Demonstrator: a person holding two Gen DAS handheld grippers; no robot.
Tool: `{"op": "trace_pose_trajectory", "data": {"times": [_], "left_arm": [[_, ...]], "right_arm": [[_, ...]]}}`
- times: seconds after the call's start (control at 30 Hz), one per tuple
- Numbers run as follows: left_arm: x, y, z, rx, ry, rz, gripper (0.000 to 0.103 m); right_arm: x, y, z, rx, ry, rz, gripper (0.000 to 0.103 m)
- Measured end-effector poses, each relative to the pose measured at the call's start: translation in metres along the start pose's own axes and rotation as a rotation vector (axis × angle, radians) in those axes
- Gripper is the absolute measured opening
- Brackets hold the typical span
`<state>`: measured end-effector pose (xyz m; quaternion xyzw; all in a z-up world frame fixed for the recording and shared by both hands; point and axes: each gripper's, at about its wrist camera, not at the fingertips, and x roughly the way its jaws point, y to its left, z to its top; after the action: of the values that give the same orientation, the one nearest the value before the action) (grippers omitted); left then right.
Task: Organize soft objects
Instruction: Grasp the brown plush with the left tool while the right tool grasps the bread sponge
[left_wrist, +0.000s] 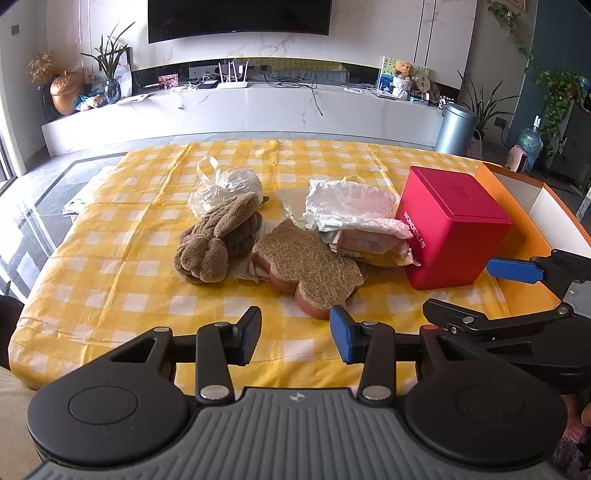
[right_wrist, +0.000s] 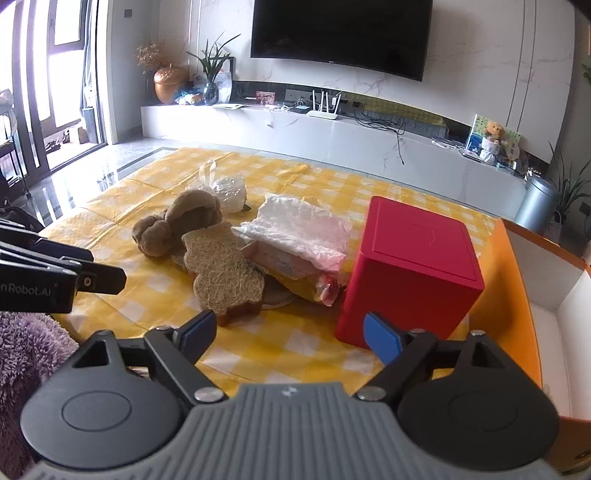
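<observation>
A heap of soft things lies mid-table on the yellow checked cloth: a brown knotted plush, a bear-shaped fibre sponge, a tied clear plastic bag and a white crinkly packet on top of a yellow pack. My left gripper hovers open just in front of the sponge, nothing between its pads. My right gripper stands wide open between the sponge and the red box, holding nothing.
A red box stands to the right of the heap. Beyond it, at the table's right edge, is an open orange-and-white carton. Purple fuzzy fabric shows at the near left. A TV cabinet runs along the far wall.
</observation>
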<state>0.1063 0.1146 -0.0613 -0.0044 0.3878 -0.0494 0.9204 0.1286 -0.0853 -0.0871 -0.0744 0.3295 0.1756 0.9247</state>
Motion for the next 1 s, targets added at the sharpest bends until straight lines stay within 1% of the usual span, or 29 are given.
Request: {"op": "trace_pose_trajectory", "data": {"times": [0.07, 0.17, 0.3, 0.4, 0.47, 0.53, 0.57, 0.67, 0.77, 0.87, 0.93, 1.0], "left_arm": [[0.004, 0.005, 0.003, 0.009, 0.000, 0.001, 0.049], [0.013, 0.015, 0.007, 0.012, 0.008, -0.007, 0.049], [0.024, 0.024, 0.013, 0.013, 0.024, -0.037, 0.049], [0.033, 0.028, 0.016, 0.029, 0.036, -0.015, 0.049], [0.040, 0.031, 0.018, 0.043, 0.047, -0.012, 0.053], [0.048, 0.037, 0.020, 0.071, 0.054, -0.017, 0.056], [0.053, 0.040, 0.021, 0.094, 0.056, -0.011, 0.057], [0.067, 0.047, 0.025, 0.168, 0.055, 0.025, 0.060], [0.084, 0.053, 0.030, 0.227, 0.056, 0.077, 0.065], [0.102, 0.054, 0.033, 0.289, 0.068, 0.123, 0.066], [0.111, 0.056, 0.033, 0.321, 0.058, 0.121, 0.069], [0.121, 0.059, 0.034, 0.319, 0.065, 0.115, 0.071]], "right_arm": [[0.008, 0.002, 0.003, -0.015, 0.010, 0.011, 0.081], [0.020, 0.008, 0.007, -0.041, 0.019, 0.038, 0.074], [0.037, 0.019, 0.015, -0.085, 0.015, 0.066, 0.072], [0.053, 0.024, 0.022, -0.101, 0.023, 0.081, 0.070], [0.063, 0.027, 0.026, -0.099, 0.032, 0.095, 0.070], [0.075, 0.031, 0.030, -0.088, 0.057, 0.119, 0.073], [0.081, 0.032, 0.031, -0.076, 0.077, 0.132, 0.077], [0.102, 0.035, 0.032, -0.041, 0.136, 0.170, 0.085], [0.119, 0.038, 0.032, -0.024, 0.167, 0.163, 0.085], [0.135, 0.036, 0.032, 0.012, 0.204, 0.158, 0.085], [0.143, 0.033, 0.032, 0.051, 0.225, 0.171, 0.085], [0.148, 0.032, 0.032, 0.070, 0.237, 0.170, 0.085]]}}
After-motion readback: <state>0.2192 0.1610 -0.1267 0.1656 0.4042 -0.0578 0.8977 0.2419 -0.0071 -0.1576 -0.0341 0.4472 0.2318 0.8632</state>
